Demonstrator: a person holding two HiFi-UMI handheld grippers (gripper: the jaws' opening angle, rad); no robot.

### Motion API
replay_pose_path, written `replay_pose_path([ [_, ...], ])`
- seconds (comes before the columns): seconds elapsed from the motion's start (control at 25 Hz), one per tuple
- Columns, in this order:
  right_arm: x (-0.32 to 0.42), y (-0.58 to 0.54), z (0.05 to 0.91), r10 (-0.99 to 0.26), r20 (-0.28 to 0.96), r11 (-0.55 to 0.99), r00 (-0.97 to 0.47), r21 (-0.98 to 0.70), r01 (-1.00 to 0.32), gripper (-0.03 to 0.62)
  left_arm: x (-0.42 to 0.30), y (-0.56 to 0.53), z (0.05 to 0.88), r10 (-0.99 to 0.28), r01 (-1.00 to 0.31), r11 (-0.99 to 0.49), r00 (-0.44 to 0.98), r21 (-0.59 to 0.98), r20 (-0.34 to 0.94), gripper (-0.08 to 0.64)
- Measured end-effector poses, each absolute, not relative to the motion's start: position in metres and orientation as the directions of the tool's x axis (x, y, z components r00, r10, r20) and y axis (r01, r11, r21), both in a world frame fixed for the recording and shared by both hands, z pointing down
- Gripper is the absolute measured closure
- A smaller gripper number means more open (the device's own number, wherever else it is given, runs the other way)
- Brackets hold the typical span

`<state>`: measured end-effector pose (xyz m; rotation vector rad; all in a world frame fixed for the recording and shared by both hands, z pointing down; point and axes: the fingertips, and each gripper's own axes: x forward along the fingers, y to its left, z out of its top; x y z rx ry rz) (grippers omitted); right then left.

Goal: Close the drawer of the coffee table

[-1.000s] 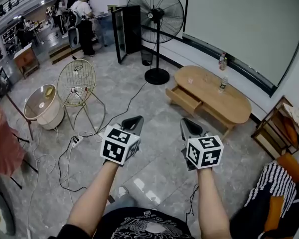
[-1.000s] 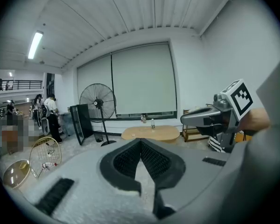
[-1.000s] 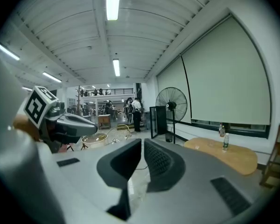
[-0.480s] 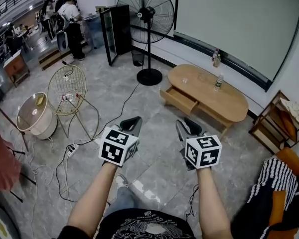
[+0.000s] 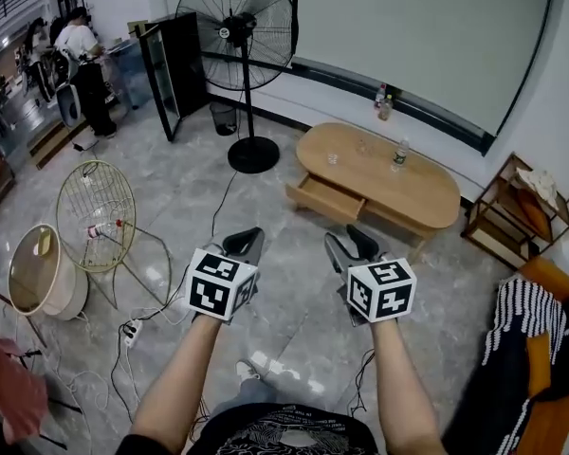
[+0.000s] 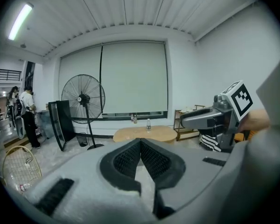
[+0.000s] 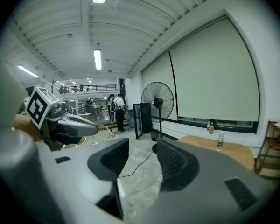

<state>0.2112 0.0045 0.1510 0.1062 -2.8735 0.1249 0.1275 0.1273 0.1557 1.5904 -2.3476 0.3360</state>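
Observation:
The oval wooden coffee table (image 5: 412, 183) stands by the far wall, right of centre in the head view, with its drawer (image 5: 324, 199) pulled out toward the room. Both grippers hang in the air well short of it, above the tiled floor. My left gripper (image 5: 244, 244) has its jaws together at the tips with nothing held. My right gripper (image 5: 349, 245) shows a gap between its jaws, which are opening, with nothing between them. The table (image 6: 144, 134) also shows ahead in the left gripper view and at the right (image 7: 224, 151) in the right gripper view.
A tall pedestal fan (image 5: 237, 36) and a black glass cabinet (image 5: 174, 69) stand left of the table. Bottles (image 5: 397, 157) sit on the tabletop. A round wire cage (image 5: 96, 215), cables, a shelf (image 5: 517, 211) and a striped cushion (image 5: 526, 344) surround the floor. People stand far left.
Both grippers have come forward toward the coffee table, which now sits nearer the middle of the head view. The right gripper's jaws have parted; the left stays shut.

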Motion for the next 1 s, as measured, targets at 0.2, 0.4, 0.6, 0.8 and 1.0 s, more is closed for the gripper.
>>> replay_pose_path([
  [0.2, 0.160, 0.003, 0.145, -0.149, 0.269, 0.980, -0.952, -0.087, -0.178, 0.379, 0.063, 0.125, 0.152, -0.888, -0.957, 0.288, -0.279, -0.030, 0.366, 0.558],
  [0.4, 0.128, 0.003, 0.145, -0.222, 0.276, 0.963, -0.935, -0.089, -0.255, 0.356, 0.021, 0.118, 0.154, -0.906, -0.976, 0.215, -0.211, -0.030, 0.367, 0.558],
  [0.6, 0.100, 0.005, 0.143, -0.272, 0.271, 0.946, -0.923, -0.101, -0.309, 0.337, -0.011, 0.115, 0.151, -0.919, -0.987, 0.160, -0.159, -0.028, 0.361, 0.557],
  [0.8, 0.086, 0.004, 0.147, -0.315, 0.280, 0.932, -0.907, -0.087, -0.351, 0.310, -0.029, 0.110, 0.152, -0.930, -0.992, 0.122, -0.121, -0.020, 0.348, 0.557],
  [1.0, 0.076, -0.006, 0.154, -0.341, 0.275, 0.923, -0.899, -0.084, -0.376, 0.288, -0.044, 0.102, 0.157, -0.936, -0.992, 0.128, -0.125, -0.013, 0.328, 0.557],
])
